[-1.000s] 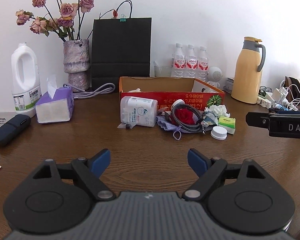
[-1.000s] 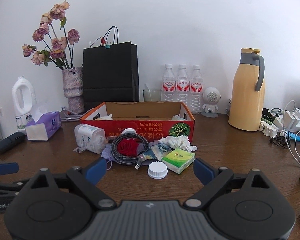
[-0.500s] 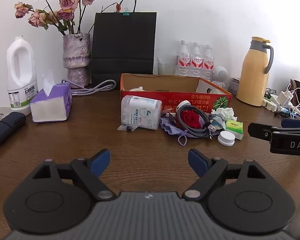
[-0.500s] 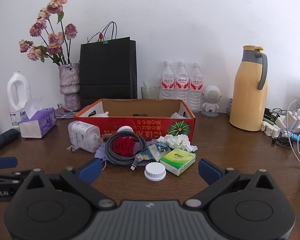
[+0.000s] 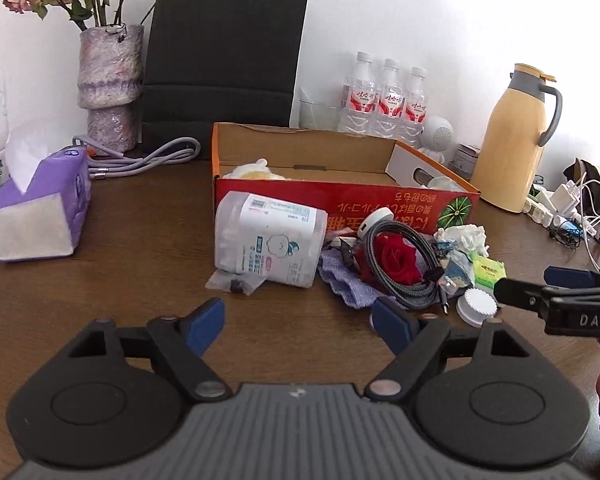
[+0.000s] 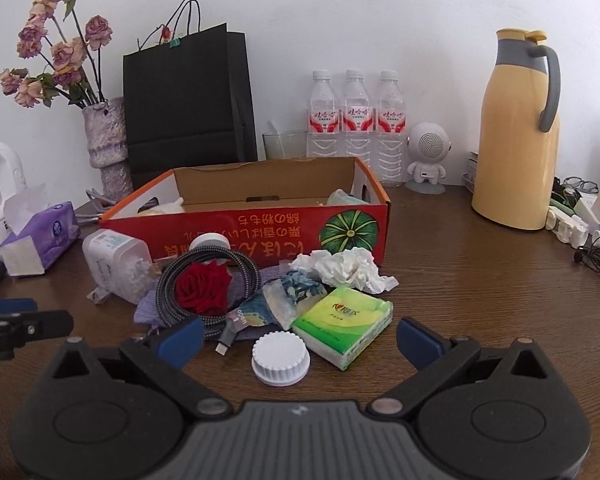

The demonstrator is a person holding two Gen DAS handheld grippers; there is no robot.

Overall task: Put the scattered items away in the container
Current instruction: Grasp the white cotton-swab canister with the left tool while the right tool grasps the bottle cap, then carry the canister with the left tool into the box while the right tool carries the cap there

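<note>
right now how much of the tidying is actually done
Barely begun. The cardboard box holds only a few pale things at its two ends. Nothing is in hand: the left gripper and right gripper are both open and empty. Left outside, in front of the box: white cap, green tissue pack, crumpled tissue, coiled cable and plastic jar.

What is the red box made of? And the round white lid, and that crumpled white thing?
The red box looks like cardboard: brown, matte inside, printed outside. The round white lid looks like hard plastic, with a ridged edge. The crumpled white thing seems to be tissue paper, soft and wrinkled.
</note>
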